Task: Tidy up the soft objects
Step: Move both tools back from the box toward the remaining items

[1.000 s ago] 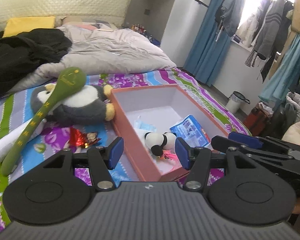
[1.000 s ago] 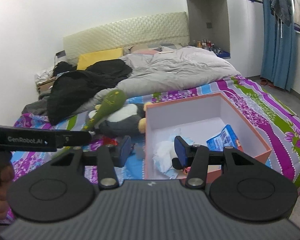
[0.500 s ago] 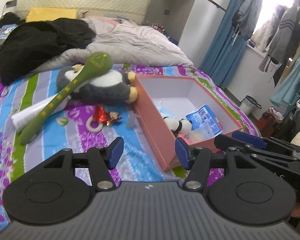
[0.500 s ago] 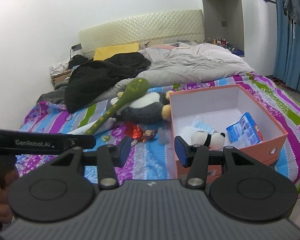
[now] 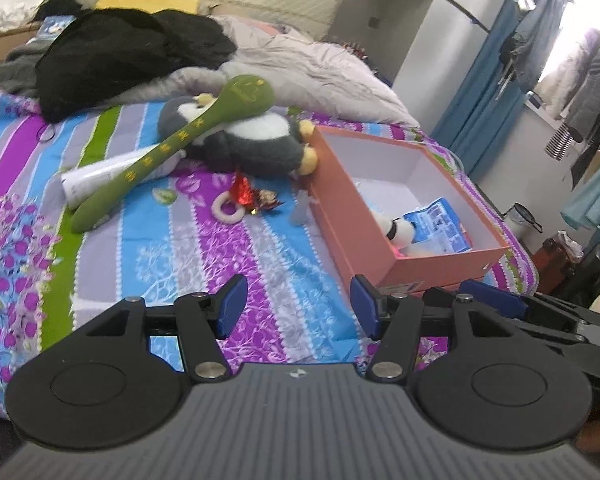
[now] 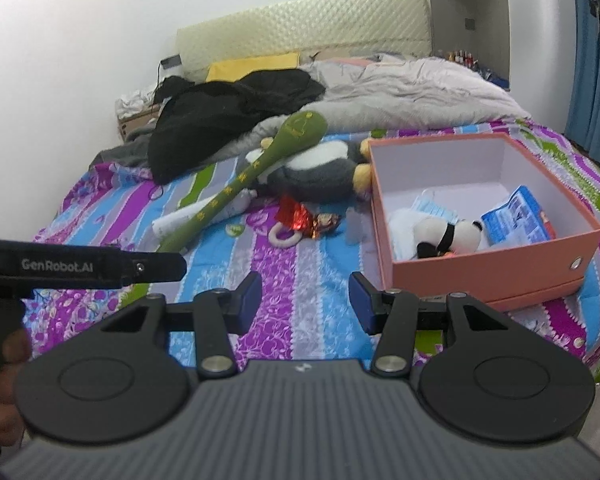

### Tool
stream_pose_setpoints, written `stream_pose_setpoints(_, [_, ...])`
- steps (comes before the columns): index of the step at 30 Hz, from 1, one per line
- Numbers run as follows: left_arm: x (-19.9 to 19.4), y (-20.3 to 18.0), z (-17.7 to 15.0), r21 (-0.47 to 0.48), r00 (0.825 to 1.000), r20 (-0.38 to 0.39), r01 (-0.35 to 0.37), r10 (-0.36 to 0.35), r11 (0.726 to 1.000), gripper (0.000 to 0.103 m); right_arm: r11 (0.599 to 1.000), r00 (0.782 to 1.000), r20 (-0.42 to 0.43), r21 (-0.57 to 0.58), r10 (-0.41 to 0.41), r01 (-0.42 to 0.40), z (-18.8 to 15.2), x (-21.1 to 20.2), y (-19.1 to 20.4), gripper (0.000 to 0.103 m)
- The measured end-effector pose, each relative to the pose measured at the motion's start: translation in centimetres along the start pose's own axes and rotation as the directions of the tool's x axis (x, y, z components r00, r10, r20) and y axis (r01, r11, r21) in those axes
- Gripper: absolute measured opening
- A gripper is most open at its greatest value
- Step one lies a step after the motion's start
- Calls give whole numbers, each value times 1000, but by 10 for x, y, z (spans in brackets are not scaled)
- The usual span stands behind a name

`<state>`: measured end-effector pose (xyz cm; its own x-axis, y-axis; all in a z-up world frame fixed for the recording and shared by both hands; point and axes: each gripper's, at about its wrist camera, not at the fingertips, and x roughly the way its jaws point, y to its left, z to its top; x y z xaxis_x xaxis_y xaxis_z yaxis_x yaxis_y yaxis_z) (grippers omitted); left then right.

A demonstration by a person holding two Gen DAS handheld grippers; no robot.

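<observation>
A grey and white penguin plush lies on the striped bedspread with a long green plush spoon across it. An open pink box to the right holds a small panda plush and a blue packet. A red foil toy with a white ring lies between them. My left gripper and right gripper are both open and empty, low over the near part of the bed.
A black garment and a grey duvet fill the head of the bed. A white roll lies under the spoon. Curtains, hanging clothes and a bin stand right of the bed.
Both grippers have pulled back from the box toward the foot of the bed, and the left view has swung left. The objects on the bed have not moved.
</observation>
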<state>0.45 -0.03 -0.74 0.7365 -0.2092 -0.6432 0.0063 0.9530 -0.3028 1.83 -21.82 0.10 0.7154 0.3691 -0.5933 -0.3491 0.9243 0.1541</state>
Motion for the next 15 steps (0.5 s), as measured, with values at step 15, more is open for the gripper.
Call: stream_pose_setpoints(15, [62,41,18,-103,998,-62,-19,12,995,62,999,997,-76,-40,-34,31,21,80,7,50])
